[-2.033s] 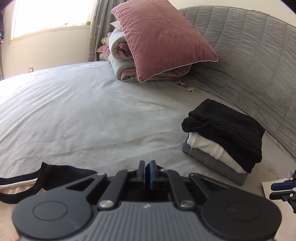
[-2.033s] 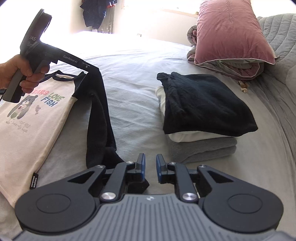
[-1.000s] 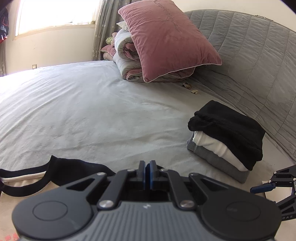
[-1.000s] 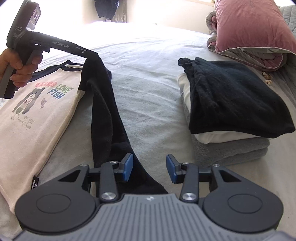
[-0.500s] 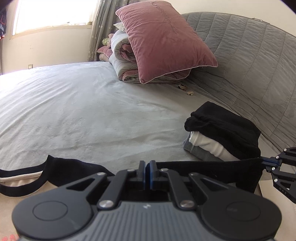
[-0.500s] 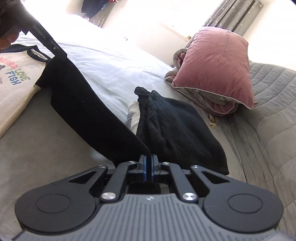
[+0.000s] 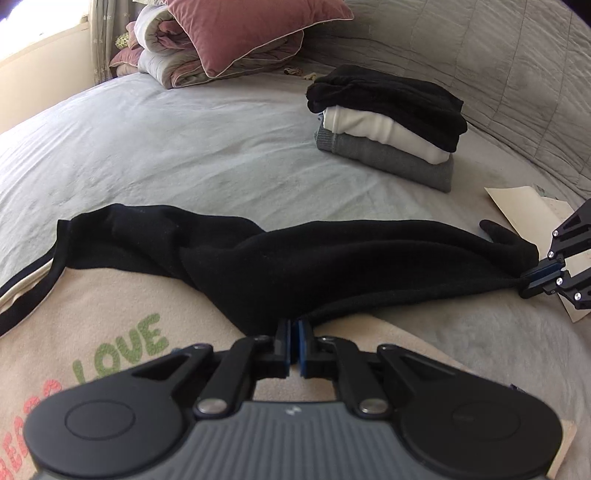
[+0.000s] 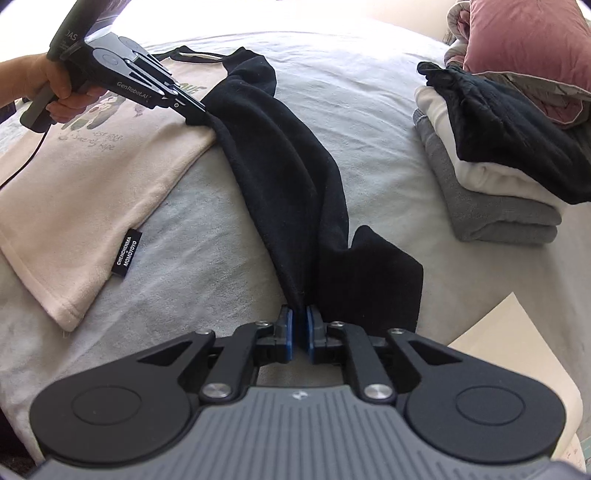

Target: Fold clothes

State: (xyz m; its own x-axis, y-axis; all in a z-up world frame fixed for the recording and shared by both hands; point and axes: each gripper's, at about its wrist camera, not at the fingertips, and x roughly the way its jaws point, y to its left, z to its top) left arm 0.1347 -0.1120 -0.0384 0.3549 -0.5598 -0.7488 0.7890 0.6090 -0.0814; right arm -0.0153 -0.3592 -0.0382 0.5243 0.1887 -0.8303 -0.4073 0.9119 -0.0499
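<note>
left gripper (image 7: 294, 345) — black linkage arms, silver screws, grey ribbed body, blue pads | right gripper (image 8: 299, 335) — same build | left hand (image 8: 55, 86) — bare skin, black cable below, white "GenRobot.AI" lettering on the arm

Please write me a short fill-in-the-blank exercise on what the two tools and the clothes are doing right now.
1. Both the left tool and the right tool are shut on the black ____.
2. The top garment of the stack is ____.
3. The cream shirt lies ____ on the bed.
4. A ____ pillow leans on the quilt.

Missing words: sleeve; black; flat; pink
</note>
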